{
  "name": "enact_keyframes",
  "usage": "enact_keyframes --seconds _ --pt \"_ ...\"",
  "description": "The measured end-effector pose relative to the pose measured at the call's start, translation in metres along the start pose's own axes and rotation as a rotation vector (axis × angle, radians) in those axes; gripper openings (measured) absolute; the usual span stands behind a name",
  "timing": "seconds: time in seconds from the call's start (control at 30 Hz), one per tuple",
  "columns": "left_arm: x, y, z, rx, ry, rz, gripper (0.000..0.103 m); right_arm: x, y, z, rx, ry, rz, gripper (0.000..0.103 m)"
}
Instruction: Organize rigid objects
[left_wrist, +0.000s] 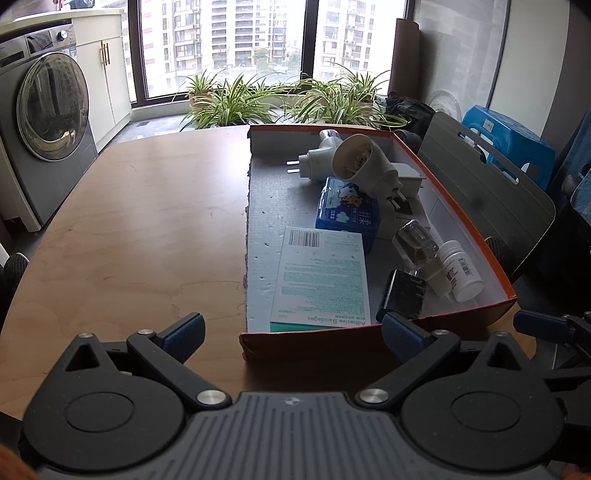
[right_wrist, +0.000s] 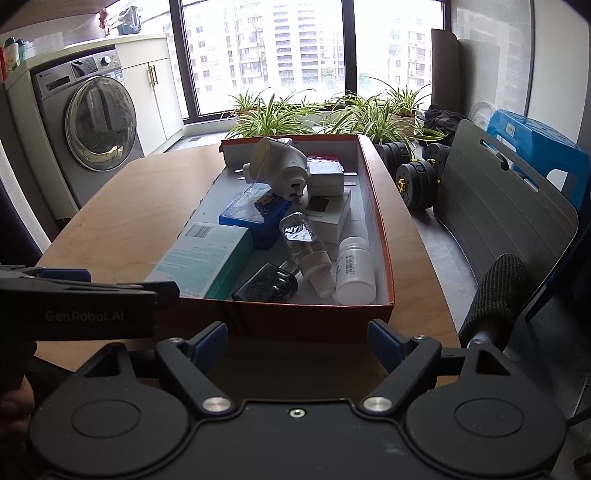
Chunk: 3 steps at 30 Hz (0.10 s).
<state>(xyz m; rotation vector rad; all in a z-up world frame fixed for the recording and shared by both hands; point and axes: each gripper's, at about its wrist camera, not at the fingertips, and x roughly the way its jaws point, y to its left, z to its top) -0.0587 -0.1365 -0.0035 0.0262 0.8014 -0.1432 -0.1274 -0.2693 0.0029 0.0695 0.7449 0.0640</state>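
An orange cardboard box (left_wrist: 314, 345) (right_wrist: 310, 317) sits on the wooden table (left_wrist: 140, 229) (right_wrist: 122, 225). Inside lie a teal bandage box (left_wrist: 321, 277) (right_wrist: 201, 258), a blue tissue pack (left_wrist: 349, 210) (right_wrist: 253, 214), white plug adapters (left_wrist: 356, 162) (right_wrist: 277, 162), a clear bottle (left_wrist: 415, 242) (right_wrist: 301, 234), a white pill bottle (left_wrist: 461, 269) (right_wrist: 354, 266) and a black charger (left_wrist: 402, 295) (right_wrist: 266, 284). My left gripper (left_wrist: 293, 332) (right_wrist: 92, 295) is open and empty just before the box's near wall. My right gripper (right_wrist: 297, 341) (left_wrist: 546, 328) stands open and empty at the same wall, further right.
A washing machine (left_wrist: 48, 122) (right_wrist: 96, 122) stands at the left beyond the table. Potted plants (left_wrist: 280, 99) (right_wrist: 325, 114) line the window. A grey chair (left_wrist: 480, 177) (right_wrist: 498, 206) is at the table's right, with dumbbells (right_wrist: 417, 177) and a blue stool (right_wrist: 535, 147) behind it.
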Motion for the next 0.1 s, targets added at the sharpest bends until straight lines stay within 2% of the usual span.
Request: enact_keyframes --seconds 0.1 --pt "-0.0006 0.0 -0.0012 -0.003 -0.004 -0.003 0.103 0.0001 0.0004 0.0001 -0.001 0.0 0.0 0.098"
